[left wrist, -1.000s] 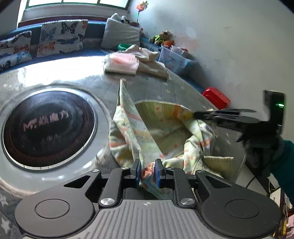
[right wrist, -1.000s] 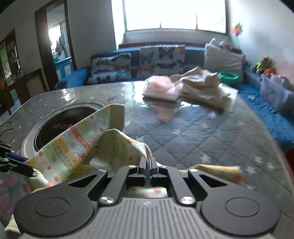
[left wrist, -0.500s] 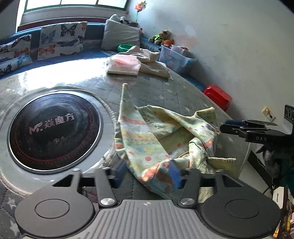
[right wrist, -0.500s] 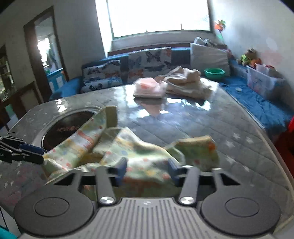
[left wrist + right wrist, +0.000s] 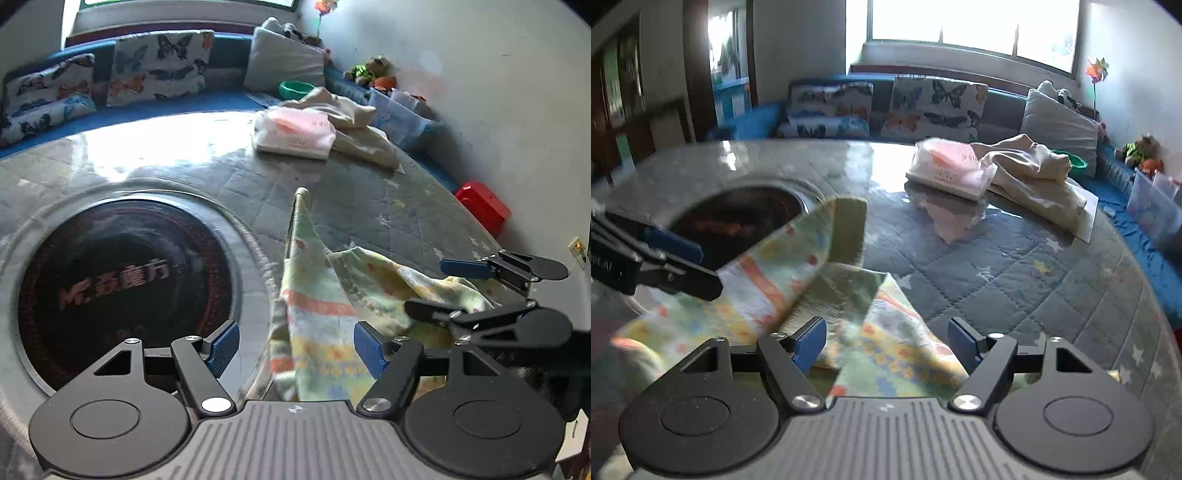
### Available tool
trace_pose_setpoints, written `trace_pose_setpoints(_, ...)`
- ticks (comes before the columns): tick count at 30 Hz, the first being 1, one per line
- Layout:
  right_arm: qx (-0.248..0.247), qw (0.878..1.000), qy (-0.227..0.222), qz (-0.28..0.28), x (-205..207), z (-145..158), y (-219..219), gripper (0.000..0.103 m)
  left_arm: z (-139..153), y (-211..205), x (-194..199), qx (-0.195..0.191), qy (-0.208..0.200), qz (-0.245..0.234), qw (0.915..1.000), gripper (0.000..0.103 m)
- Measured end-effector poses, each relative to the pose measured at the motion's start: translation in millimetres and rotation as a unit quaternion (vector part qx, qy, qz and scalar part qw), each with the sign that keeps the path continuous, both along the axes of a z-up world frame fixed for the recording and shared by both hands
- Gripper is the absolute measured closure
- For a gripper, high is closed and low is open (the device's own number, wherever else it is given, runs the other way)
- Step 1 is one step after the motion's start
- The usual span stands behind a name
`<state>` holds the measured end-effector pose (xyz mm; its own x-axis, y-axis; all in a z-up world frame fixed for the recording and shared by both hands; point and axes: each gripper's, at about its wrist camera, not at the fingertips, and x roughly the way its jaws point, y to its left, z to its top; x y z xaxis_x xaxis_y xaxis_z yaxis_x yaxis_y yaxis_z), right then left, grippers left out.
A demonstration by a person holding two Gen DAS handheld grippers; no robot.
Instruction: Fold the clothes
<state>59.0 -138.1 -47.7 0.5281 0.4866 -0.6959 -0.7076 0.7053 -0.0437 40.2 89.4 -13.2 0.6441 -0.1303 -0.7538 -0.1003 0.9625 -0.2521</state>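
A pale green patterned garment (image 5: 317, 314) lies crumpled on the quilted table, one edge standing up in a ridge. It also shows in the right wrist view (image 5: 798, 291). My left gripper (image 5: 295, 345) is open and empty, its blue pads either side of the cloth's near edge. My right gripper (image 5: 886, 341) is open and empty above the cloth's near part. The right gripper shows in the left wrist view (image 5: 432, 288) at the cloth's right side. The left gripper shows in the right wrist view (image 5: 698, 269) at the left.
A round black hotplate (image 5: 122, 280) is set in the table at the left. A folded pink garment (image 5: 295, 131) and a beige pile (image 5: 354, 129) lie at the far side. A red box (image 5: 482, 208) sits off the table's right edge. A sofa with butterfly cushions (image 5: 934, 105) lies behind.
Both grippers were shut on the cloth one second ago and have opened and let go. The cloth has dropped onto the table. Both grippers have moved closer to it.
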Motion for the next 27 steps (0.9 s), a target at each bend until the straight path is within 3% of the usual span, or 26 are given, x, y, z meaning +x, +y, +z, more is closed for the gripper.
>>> trace_pose_setpoints(2,-0.026,1.000,-0.006,-0.003,2.3,-6.5,6.4,0.036,-5.9,-1.5,10.4,-0.001,0.007,-0.003,1.0000,0.031)
trace_pose_setpoints(4,-0.043,0.999,-0.006,-0.001,1.0,-9.8,7.7,0.058,-10.3,-4.0,18.4,-0.003,0.010,-0.007,0.9999,0.033)
trace_pose_setpoints(5,-0.048,0.999,-0.005,0.001,0.2,-10.4,6.8,0.064,-11.5,-5.9,20.4,-0.004,0.010,-0.010,0.9999,0.034)
trace_pose_setpoints(7,-0.056,0.998,-0.014,0.002,-2.3,-10.3,2.8,0.084,-13.5,-9.7,24.0,-0.008,0.010,-0.017,0.9998,0.053)
trace_pose_setpoints(8,-0.057,0.998,-0.022,0.001,-5.2,-8.5,-0.2,0.089,-13.8,-11.2,24.5,-0.013,0.010,-0.021,0.9996,0.069)
trace_pose_setpoints(9,-0.056,0.998,-0.029,0.000,-7.7,-6.1,-4.0,0.095,-13.8,-12.7,24.6,-0.017,0.009,-0.025,0.9995,0.078)
trace_pose_setpoints(12,-0.045,0.998,-0.044,-0.011,-17.8,3.0,-20.5,0.099,-11.6,-13.7,19.2,-0.021,0.000,-0.030,0.9993,0.094)
trace_pose_setpoints(16,-0.019,0.997,-0.059,-0.047,-30.7,17.1,-52.8,0.100,-4.1,-11.3,4.1,-0.031,-0.015,-0.028,0.9990,0.099)
trace_pose_setpoints(24,0.035,0.991,-0.055,-0.114,-49.7,38.3,-109.4,0.100,2.6,-14.7,-15.4,-0.034,-0.025,-0.034,0.9985,0.096)
trace_pose_setpoints(25,0.038,0.990,-0.057,-0.119,-51.0,40.3,-112.8,0.100,1.9,-15.5,-14.1,-0.032,-0.024,-0.031,0.9987,0.094)
trace_pose_setpoints(27,0.042,0.989,-0.060,-0.129,-52.8,42.1,-118.4,0.100,0.6,-16.1,-12.1,-0.032,-0.022,-0.025,0.9990,0.081)
